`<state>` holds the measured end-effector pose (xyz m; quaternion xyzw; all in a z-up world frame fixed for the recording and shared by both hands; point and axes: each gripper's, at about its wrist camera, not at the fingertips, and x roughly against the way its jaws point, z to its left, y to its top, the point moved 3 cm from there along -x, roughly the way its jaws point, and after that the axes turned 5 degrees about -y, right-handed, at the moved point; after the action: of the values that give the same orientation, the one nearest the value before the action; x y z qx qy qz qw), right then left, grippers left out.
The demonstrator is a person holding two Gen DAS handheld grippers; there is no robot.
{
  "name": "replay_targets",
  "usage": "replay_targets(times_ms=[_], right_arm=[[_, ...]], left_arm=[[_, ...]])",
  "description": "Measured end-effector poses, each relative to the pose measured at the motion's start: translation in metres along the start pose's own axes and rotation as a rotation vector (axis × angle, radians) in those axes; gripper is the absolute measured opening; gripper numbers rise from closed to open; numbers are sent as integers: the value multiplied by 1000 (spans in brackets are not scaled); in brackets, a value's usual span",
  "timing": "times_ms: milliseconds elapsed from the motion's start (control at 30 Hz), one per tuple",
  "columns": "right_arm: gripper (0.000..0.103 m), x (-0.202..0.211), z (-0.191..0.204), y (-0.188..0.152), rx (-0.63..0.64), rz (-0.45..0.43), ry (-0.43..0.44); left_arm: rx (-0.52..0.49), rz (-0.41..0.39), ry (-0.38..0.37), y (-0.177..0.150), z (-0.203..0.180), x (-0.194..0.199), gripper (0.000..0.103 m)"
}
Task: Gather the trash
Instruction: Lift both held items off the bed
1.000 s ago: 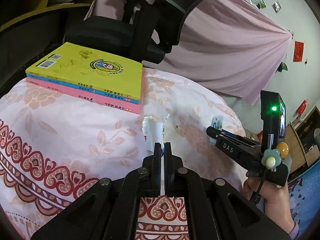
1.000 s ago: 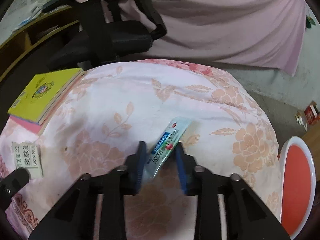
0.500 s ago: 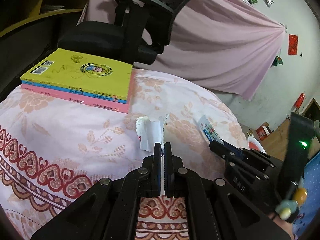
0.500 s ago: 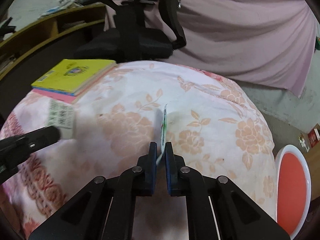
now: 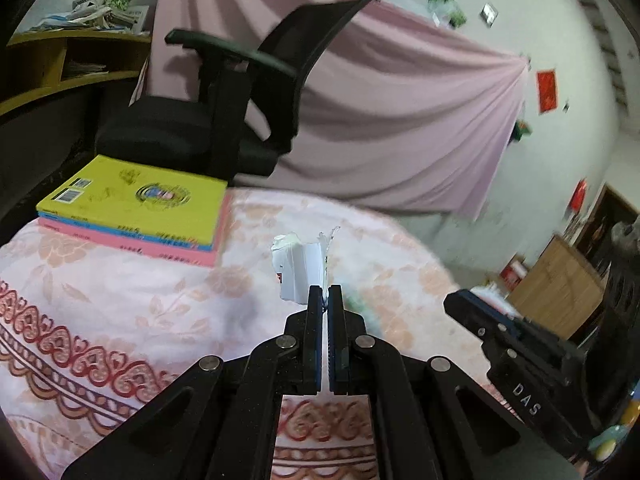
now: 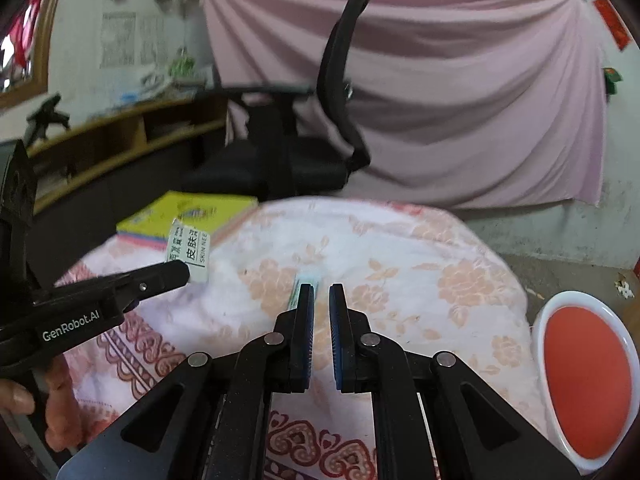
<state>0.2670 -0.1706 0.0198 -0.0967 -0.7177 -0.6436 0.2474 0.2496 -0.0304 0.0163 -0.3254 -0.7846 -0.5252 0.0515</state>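
While our left tongs (image 5: 325, 298) clench a crumpled white printed packet (image 5: 298, 268) over the floral quilt (image 5: 120, 292), not far from the stack of books (image 5: 132, 208), our right tongs (image 6: 322, 292) stand pressed nearly together. A pale green sachet (image 6: 307, 282) shows at their left fingertip, and we cannot tell whether it is pinched or lying on the quilt. Off the quilt's right edge sits a white-rimmed basin (image 6: 538, 332), its red inside facing us.

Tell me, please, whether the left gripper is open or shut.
Shut: the left gripper has its jaws pinched together on the white paper wrapper, which sticks up from between them.
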Motion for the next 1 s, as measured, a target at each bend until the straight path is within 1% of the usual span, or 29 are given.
replay_targets(times_ms=[33, 100, 267, 333, 400, 467, 533, 600, 633, 667, 700, 800, 933, 1000], right_arm=[[6, 5, -2, 1, -10, -30, 2], [6, 9, -4, 3, -26, -61, 15], [6, 18, -10, 5, -41, -99, 40], [6, 17, -10, 5, -30, -89, 39], [6, 14, -13, 4, -41, -77, 50], [7, 2, -13, 4, -43, -14, 76], [8, -14, -12, 2, -45, 62, 80], [11, -30, -8, 2, -45, 139, 109], [19, -35, -6, 2, -48, 157, 117], [32, -40, -4, 2, -53, 174, 126], [37, -46, -2, 2, -58, 195, 138], [38, -59, 5, 1, -52, 243, 145], [38, -75, 9, -5, -35, 320, 115], [38, -80, 8, -6, -39, 334, 106]], left_arm=[[-6, -18, -11, 0, -4, 1, 0], [-27, -43, -18, 0, -11, 2, 0], [-90, -109, -32, 1, -28, 10, 0], [-90, -110, -29, 2, -28, 10, 0], [-70, -89, -23, 3, -24, 6, 0], [-38, -44, -6, 3, -15, 1, 0], [-24, 1, 19, 4, -8, -3, 0], [-22, 56, 47, 3, -2, -10, 0], [-20, 74, 63, 2, 2, -11, 0], [-15, 88, 72, 0, 5, -11, 0], [-4, 109, 80, -1, 9, -13, 0], [22, 140, 96, -4, 18, -15, 0], [52, 165, 103, -5, 26, -17, 0], [53, 170, 105, -6, 27, -17, 0]])
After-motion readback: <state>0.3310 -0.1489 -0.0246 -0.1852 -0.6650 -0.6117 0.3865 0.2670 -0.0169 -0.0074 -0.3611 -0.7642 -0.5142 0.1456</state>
